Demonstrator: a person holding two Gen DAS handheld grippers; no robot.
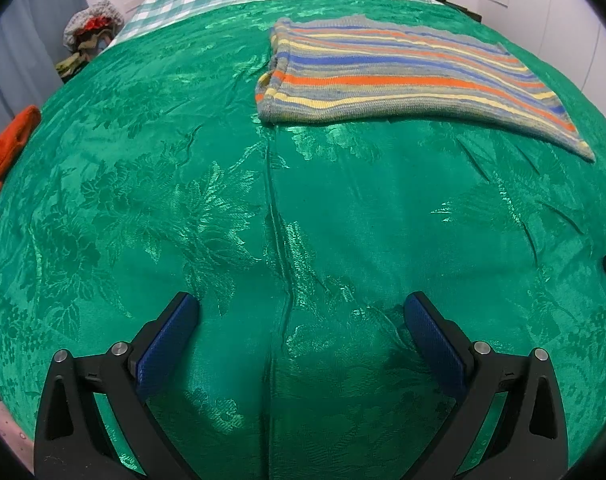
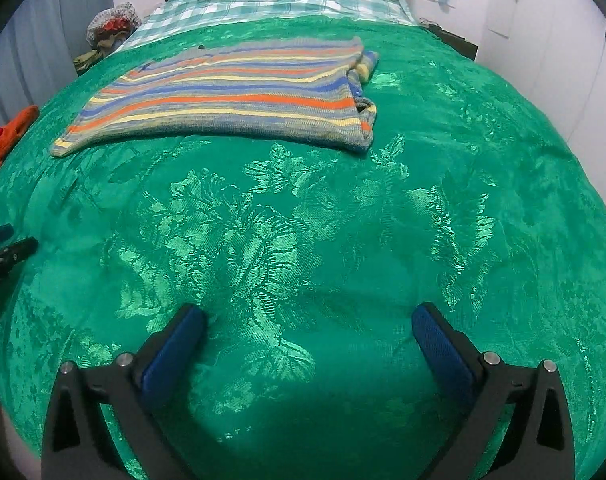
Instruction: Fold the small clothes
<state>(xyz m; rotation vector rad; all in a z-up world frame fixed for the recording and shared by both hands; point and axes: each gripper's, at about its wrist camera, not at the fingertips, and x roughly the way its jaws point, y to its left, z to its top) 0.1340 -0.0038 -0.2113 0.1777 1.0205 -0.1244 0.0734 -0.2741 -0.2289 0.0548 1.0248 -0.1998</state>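
I think the folding of this top (image 1: 403,80) looks done. It lies flat and neat on the far part of the green bed cover (image 1: 183,200), with stripes of orange, blue and yellow. Both my left gripper (image 1: 301,312) and right gripper (image 2: 307,320) have fingers wide apart, holding nothing. More clothes (image 1: 7,140) wait at the left edge.

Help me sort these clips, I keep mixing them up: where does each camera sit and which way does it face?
Left wrist: on the left gripper, angled down the green bedspread; its open fingers show, striped garment ahead right.
Right wrist: on the right gripper, same direction; open fingers show, garment ahead left, left gripper's tip at left edge.
Shared: bedspread, garment, checked sheet.
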